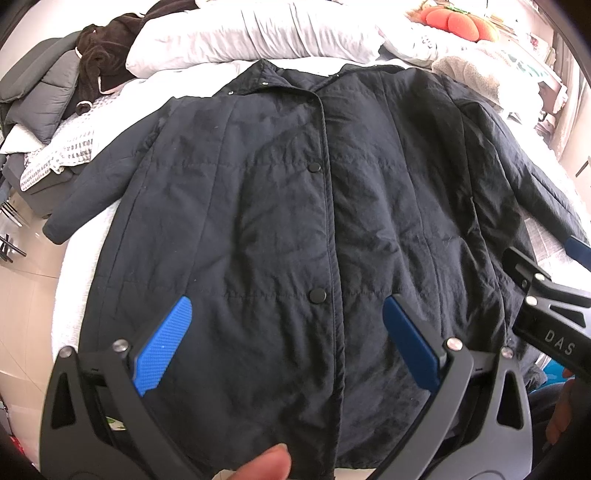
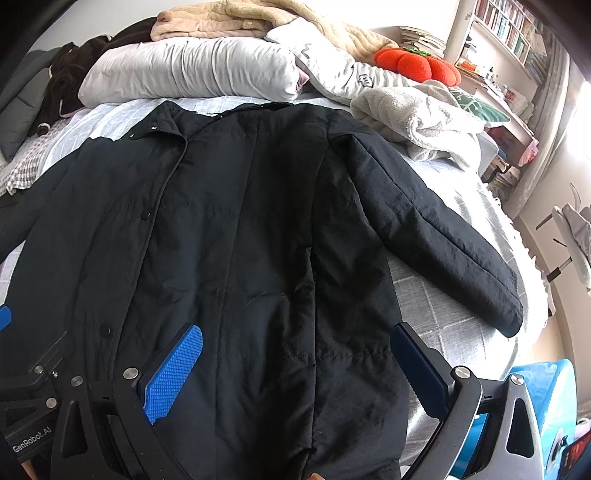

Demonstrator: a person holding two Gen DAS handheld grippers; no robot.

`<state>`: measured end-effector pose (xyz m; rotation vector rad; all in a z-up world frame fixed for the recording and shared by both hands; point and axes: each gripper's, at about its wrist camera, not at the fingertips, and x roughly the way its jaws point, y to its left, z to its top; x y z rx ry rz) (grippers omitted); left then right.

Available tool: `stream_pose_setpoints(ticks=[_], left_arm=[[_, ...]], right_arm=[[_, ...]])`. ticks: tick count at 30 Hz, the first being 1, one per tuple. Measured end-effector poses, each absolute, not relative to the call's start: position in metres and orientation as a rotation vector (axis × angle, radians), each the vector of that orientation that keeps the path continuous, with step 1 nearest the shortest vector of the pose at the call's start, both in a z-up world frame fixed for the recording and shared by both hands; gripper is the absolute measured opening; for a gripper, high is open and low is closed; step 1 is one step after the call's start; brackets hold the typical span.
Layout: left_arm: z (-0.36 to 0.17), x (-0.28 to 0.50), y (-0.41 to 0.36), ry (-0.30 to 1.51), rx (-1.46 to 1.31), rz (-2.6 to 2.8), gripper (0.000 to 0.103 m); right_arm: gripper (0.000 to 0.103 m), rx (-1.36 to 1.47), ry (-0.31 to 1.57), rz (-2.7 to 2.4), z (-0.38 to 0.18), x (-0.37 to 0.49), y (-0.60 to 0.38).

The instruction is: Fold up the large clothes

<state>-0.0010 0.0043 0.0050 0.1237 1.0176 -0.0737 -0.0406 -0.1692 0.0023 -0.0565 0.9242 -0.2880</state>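
A large dark navy quilted coat (image 1: 295, 192) lies flat and front-up on the bed, snapped closed, collar toward the pillows, both sleeves spread outward. It also shows in the right wrist view (image 2: 240, 229), with its right sleeve (image 2: 443, 229) stretched over the sheet. My left gripper (image 1: 288, 343) is open and empty, hovering above the coat's lower front. My right gripper (image 2: 299, 369) is open and empty above the coat's lower right side. The right gripper's body (image 1: 546, 314) shows at the right edge of the left wrist view.
A white pillow (image 1: 251, 40) and heaped bedding lie beyond the collar. A beige towel (image 2: 417, 114) and an orange pumpkin cushion (image 2: 417, 66) sit at the far right. A dark brown garment (image 1: 103, 51) lies far left. Bookshelves (image 2: 517, 33) stand right; a blue bin (image 2: 546, 398) sits by the bed.
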Motion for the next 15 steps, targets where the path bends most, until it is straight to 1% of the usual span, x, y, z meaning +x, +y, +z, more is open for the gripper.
stream_pose_setpoints(ticks=[15], left_arm=[[0.0028,-0.0004,0.0065,1.016,0.122,-0.071,0.103]], right_arm=[[0.103,-0.053,0.923,-0.288,0.0023,-0.0409,-0.1699]])
